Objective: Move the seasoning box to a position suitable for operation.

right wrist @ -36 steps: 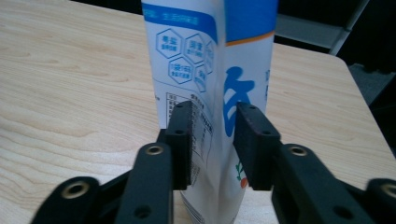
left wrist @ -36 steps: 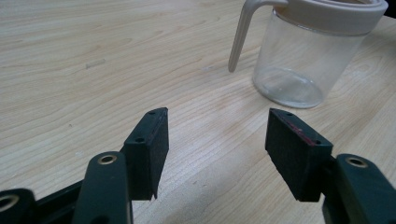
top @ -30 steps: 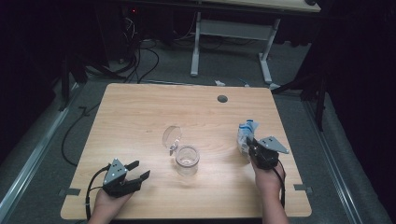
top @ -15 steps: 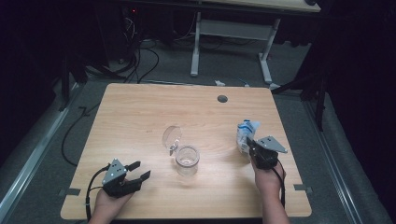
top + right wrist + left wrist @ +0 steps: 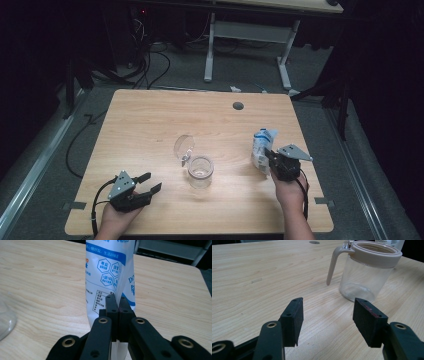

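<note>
1. So far, the right tool [image 5: 117, 301] has just been closing and now pinches a fold of the white-and-blue salt bag [image 5: 110, 272], which stands upright near the right edge of the wooden surface [image 5: 150, 125].
2. The left tool [image 5: 327, 315] hovers low over the surface with its jaws apart and nothing between them, pointing at the clear lidded jug [image 5: 368, 270] just ahead (its hinged lid [image 5: 183, 146] is flipped open).
3. Judging from this, only the grip on the bag is done; carrying it to the jug [image 5: 200, 171] and tipping salt in is likely left.
</note>
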`<state>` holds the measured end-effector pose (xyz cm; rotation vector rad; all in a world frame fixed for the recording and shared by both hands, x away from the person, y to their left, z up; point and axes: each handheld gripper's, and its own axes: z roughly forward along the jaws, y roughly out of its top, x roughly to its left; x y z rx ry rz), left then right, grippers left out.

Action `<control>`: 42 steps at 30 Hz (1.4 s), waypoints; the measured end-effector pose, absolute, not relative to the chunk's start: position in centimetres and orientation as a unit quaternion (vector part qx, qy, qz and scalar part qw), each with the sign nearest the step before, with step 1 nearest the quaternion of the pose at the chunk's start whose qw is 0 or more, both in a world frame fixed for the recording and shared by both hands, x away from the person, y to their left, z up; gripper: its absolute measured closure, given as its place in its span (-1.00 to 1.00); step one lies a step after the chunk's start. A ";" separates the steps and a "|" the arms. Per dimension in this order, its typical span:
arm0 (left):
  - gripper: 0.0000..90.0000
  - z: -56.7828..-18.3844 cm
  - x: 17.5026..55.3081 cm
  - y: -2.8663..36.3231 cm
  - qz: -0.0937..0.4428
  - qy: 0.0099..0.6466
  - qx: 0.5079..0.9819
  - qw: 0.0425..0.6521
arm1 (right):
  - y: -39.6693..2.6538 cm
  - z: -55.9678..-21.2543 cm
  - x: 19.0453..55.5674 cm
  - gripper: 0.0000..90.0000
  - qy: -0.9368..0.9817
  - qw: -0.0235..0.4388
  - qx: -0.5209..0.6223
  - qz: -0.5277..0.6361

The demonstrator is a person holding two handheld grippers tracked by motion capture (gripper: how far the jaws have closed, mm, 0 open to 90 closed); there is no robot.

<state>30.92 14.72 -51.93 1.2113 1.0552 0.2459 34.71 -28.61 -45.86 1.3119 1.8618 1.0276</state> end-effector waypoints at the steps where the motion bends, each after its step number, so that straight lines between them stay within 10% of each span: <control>1: -0.06 -51.9 30.9 14.7 0.110 0.471 0.541 0.688 | -28.6 -45.9 34.7 1.00 0.707 0.316 0.498 0.390; 42: -0.08 -52.0 30.7 14.3 0.109 0.461 0.547 0.690 | -26.4 -42.0 33.4 1.00 0.808 0.205 0.453 0.315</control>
